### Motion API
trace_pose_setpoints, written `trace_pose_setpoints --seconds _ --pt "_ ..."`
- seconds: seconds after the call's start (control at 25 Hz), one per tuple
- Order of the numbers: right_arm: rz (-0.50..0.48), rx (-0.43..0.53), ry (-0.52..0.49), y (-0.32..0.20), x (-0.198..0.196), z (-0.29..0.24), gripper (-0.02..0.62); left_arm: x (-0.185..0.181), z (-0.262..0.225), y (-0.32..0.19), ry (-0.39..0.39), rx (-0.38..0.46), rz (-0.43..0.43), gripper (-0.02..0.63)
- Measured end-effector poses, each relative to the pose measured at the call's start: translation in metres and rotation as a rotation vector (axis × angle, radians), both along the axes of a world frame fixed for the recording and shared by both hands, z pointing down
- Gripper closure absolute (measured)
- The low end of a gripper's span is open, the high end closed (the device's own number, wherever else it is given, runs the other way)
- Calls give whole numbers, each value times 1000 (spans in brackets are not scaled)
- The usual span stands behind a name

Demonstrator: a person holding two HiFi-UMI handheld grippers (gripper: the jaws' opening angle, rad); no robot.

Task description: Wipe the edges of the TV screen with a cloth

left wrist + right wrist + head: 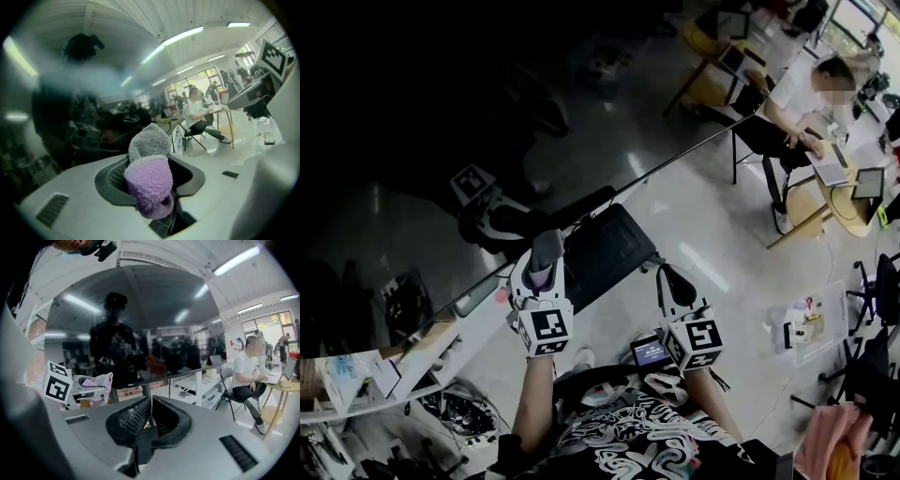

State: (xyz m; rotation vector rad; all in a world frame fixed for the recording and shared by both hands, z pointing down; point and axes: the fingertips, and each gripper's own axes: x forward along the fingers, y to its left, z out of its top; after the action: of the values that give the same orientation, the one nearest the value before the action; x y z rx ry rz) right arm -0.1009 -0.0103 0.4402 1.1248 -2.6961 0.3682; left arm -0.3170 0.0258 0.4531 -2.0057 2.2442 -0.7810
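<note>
The TV screen is a dark glossy panel filling the upper left of the head view; its lower edge runs diagonally down to the left. My left gripper is shut on a purple and grey cloth, and the cloth touches or nearly touches that lower edge. In the left gripper view the cloth bulges out of the jaws, with the dark screen close behind. My right gripper hangs to the right, shut and holding nothing. The right gripper view faces the screen and shows the left gripper's cloth.
A white shelf unit with clutter stands under the TV at the lower left. A black mesh panel lies just beyond the grippers. A person sits at a round table at the upper right. Pink fabric hangs at the lower right.
</note>
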Motion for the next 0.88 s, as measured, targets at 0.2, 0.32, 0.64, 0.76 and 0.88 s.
trace_pose_setpoints --seconds 0.2,0.32,0.64,0.76,0.88 --pt "16 -8 -6 -11 22 5 563 9 0 -9 -2 -6 -16 425" --pt "20 -15 -4 -18 33 7 563 13 0 -14 -2 -12 -23 425" --pt "24 -19 -13 -33 55 9 563 23 -1 -28 -6 -19 -40 425" --pt "28 -19 -21 -39 63 10 563 26 -1 -33 -5 -17 -47 425" --pt "29 -12 -26 -42 69 7 563 29 0 -35 -2 -13 -54 425"
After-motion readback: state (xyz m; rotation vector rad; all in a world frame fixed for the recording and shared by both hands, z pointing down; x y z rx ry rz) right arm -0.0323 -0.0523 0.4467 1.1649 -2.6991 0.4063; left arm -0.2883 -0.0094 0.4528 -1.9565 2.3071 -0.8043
